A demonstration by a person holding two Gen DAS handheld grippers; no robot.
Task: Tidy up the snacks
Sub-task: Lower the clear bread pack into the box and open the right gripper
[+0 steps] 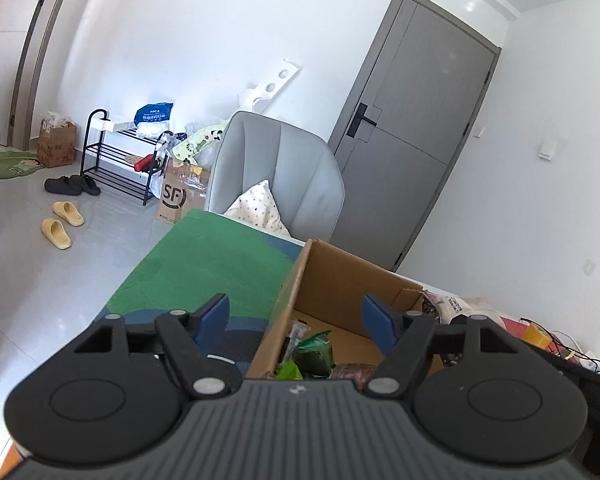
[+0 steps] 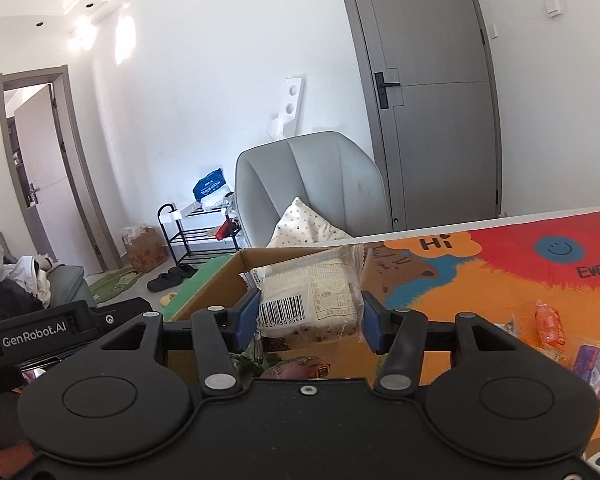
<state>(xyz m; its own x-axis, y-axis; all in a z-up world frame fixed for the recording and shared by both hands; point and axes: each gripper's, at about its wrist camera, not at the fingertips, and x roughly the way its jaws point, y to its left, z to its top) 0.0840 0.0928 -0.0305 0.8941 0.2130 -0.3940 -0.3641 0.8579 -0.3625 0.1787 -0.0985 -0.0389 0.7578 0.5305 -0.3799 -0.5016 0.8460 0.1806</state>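
My right gripper is shut on a clear-wrapped white bread packet with a barcode, held above the open cardboard box. The box holds a green snack packet and a dark reddish packet. My left gripper is open and empty, hovering over the box's left wall. Loose snacks lie on the colourful mat to the right: an orange packet and a purple packet. The left gripper body shows at the left in the right wrist view.
A grey chair with a dotted cushion stands behind the table. The table mat is green on the left, orange and red on the right. A printed bag and cables lie right of the box.
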